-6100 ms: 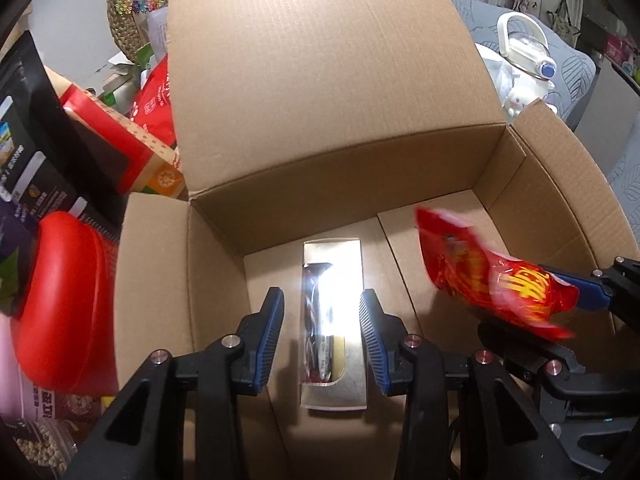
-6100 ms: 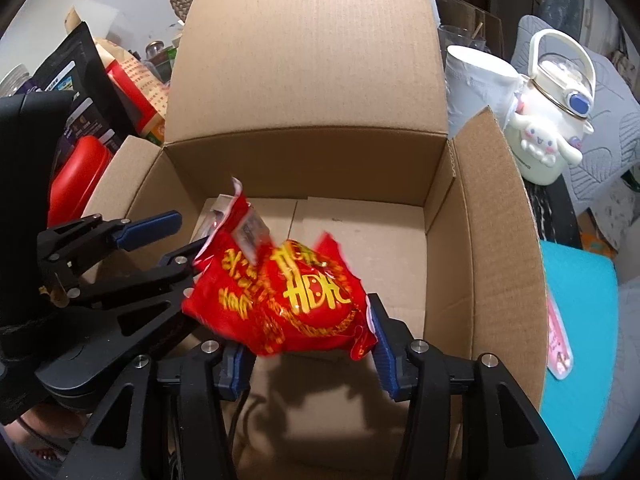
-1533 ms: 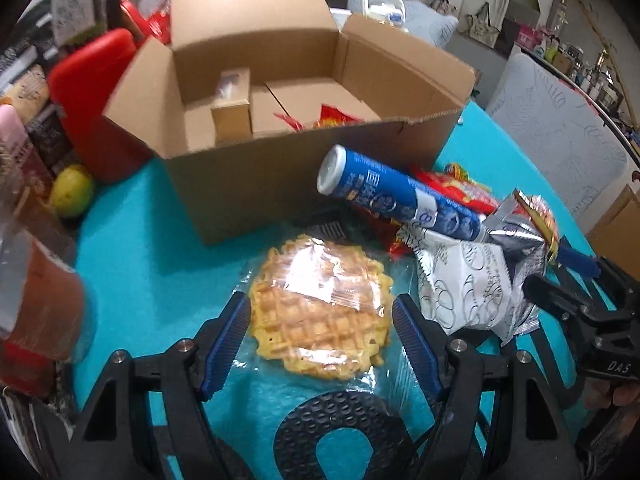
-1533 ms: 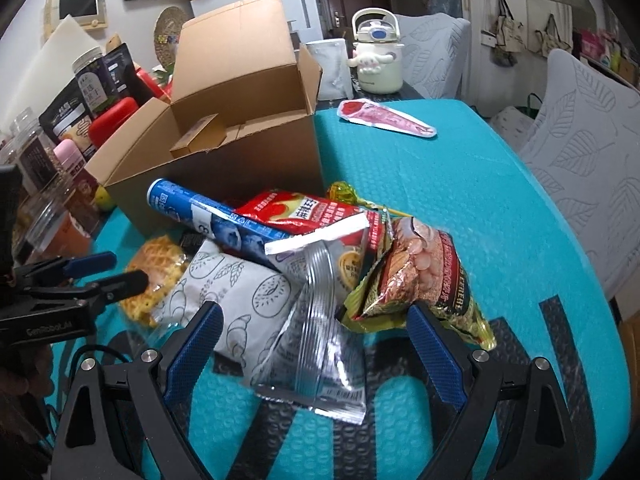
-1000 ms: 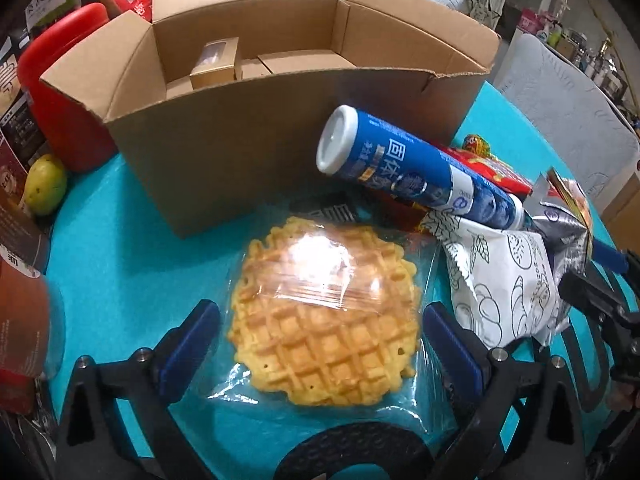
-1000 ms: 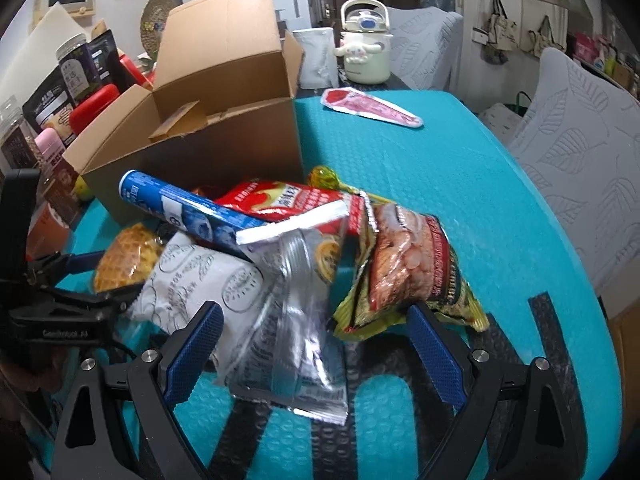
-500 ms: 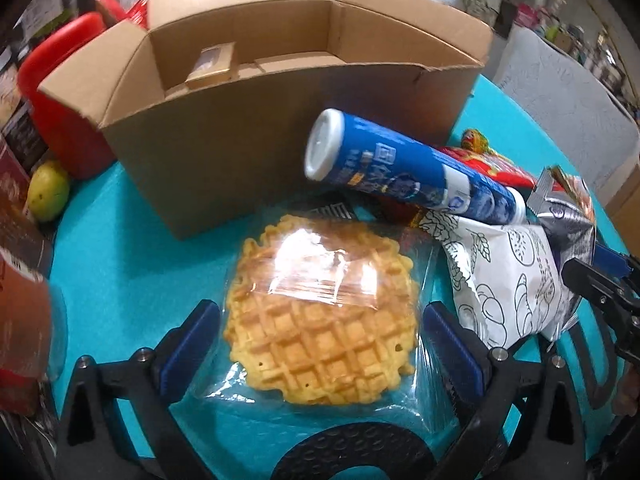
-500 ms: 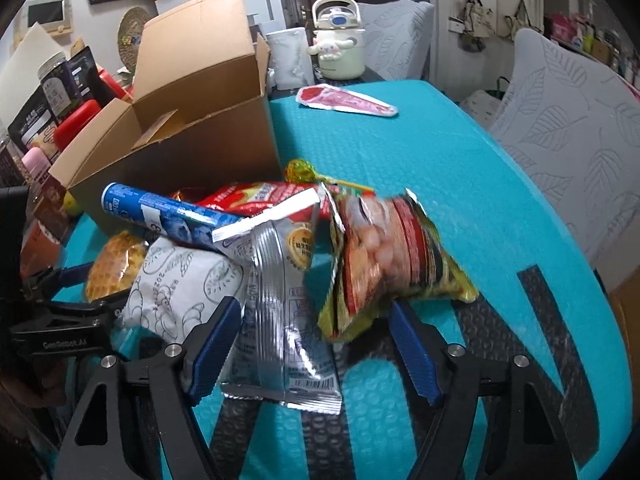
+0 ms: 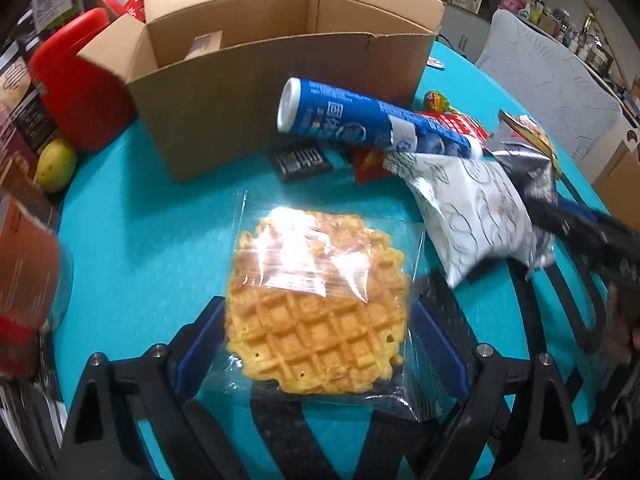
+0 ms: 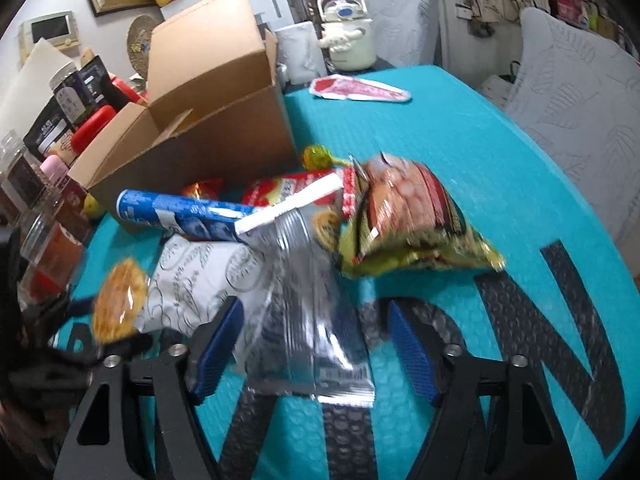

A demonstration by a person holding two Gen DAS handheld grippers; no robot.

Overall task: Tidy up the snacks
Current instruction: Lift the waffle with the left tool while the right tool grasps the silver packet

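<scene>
A wrapped waffle (image 9: 316, 304) lies on the teal table between the blue pads of my left gripper (image 9: 316, 344); the jaws are closing on its sides and lifting it slightly. My right gripper (image 10: 312, 344) stands open around a silver foil packet (image 10: 308, 320) without pressing it. The snack pile holds a blue tube (image 9: 372, 124), a white patterned bag (image 9: 472, 204), a red packet (image 10: 296, 192) and a nut bag (image 10: 412, 220). The open cardboard box (image 9: 280, 76) stands behind, a small carton (image 9: 204, 44) inside.
A red container (image 9: 76, 92), a lemon (image 9: 56, 164) and jars (image 10: 52, 236) crowd the left side. A white kettle (image 10: 348, 40) and a red flat pack (image 10: 360, 90) lie at the far end. A small black packet (image 9: 300, 160) lies by the box.
Both grippers left the box, where they dropped a carton and red bag, and came down to the pile. In the last half second both jaws narrowed: left onto the waffle, right around the foil packet.
</scene>
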